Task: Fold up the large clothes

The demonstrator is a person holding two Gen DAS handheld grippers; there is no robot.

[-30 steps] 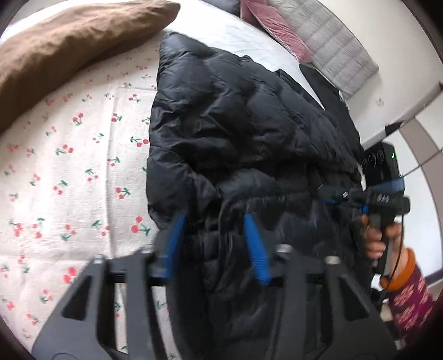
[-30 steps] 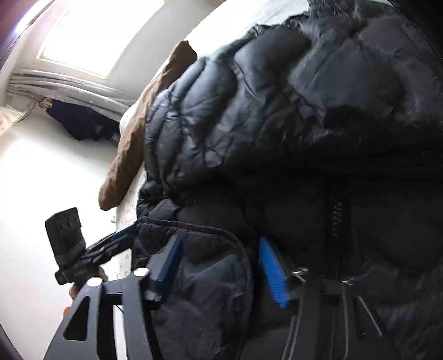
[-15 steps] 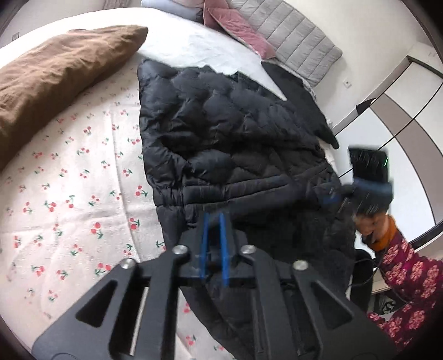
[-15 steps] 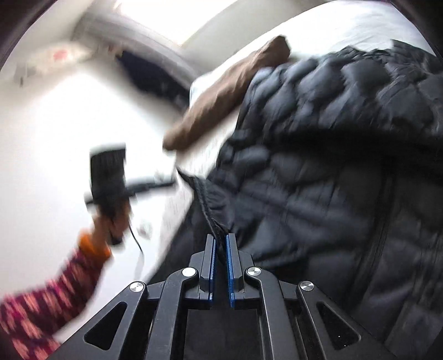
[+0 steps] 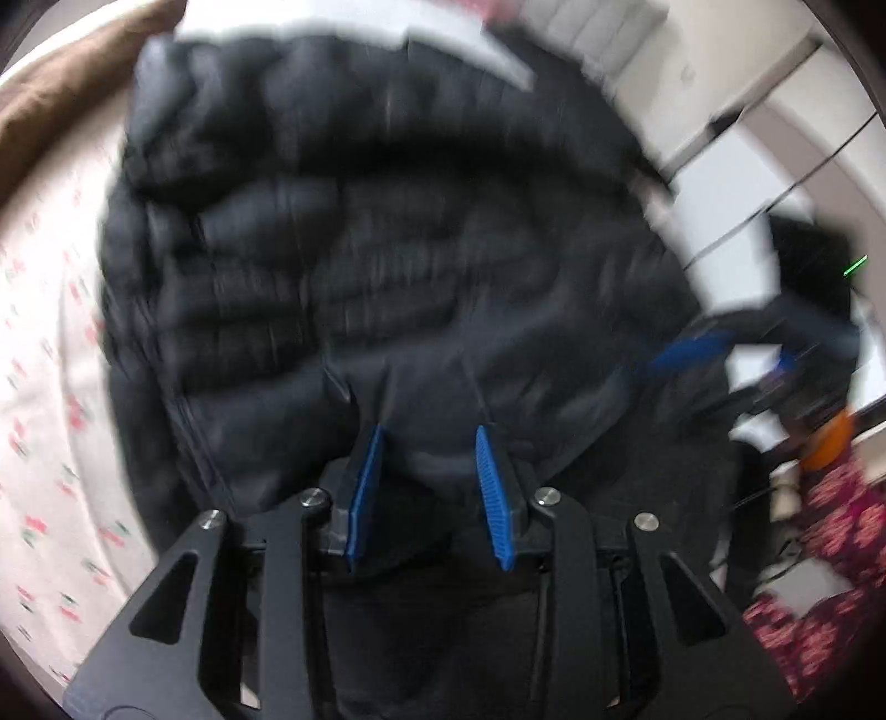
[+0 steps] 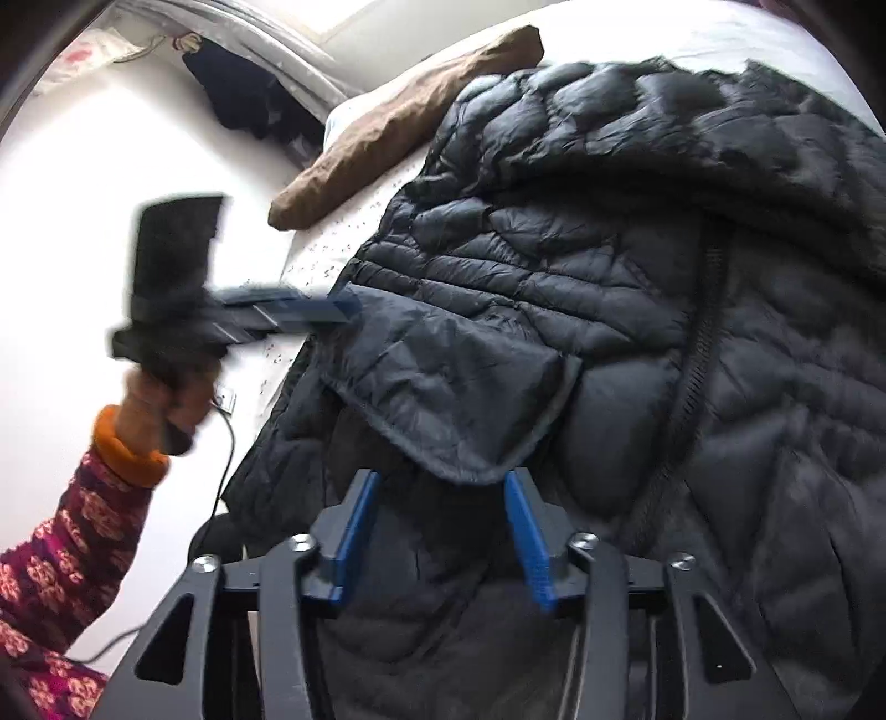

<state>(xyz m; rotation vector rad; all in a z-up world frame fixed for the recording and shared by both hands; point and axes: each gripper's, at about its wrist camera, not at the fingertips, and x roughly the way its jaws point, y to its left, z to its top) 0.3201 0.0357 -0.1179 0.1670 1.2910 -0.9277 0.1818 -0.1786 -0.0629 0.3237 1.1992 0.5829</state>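
Observation:
A black quilted puffer jacket (image 5: 387, 249) (image 6: 637, 277) lies spread on the bed. Its lower hem is turned up into a flap (image 6: 454, 382) that rests on the jacket's front. My left gripper (image 5: 429, 432) hovers over the jacket and its jaws are opening. Dark fabric bulges between the blue pads (image 5: 365, 487) without being pinched; this view is blurred. The jaws of my right gripper (image 6: 441, 479) are opening too, just short of the flap's edge, with nothing clamped. In the right wrist view, the left gripper (image 6: 310, 310) is at the flap's left corner.
A brown pillow (image 6: 404, 122) (image 5: 50, 94) lies beyond the jacket on the cherry-print sheet (image 5: 44, 399). A person's hand (image 6: 160, 399) and floral sleeve (image 6: 55, 554) are at the bed's left edge. Grey cushions (image 5: 598, 33) and a pale wall (image 5: 747, 138) lie past the jacket.
Half a second ago both grippers were shut on the jacket's hem. Both now stand open, and the hem lies as a flap on the jacket. The left view has swung and blurred.

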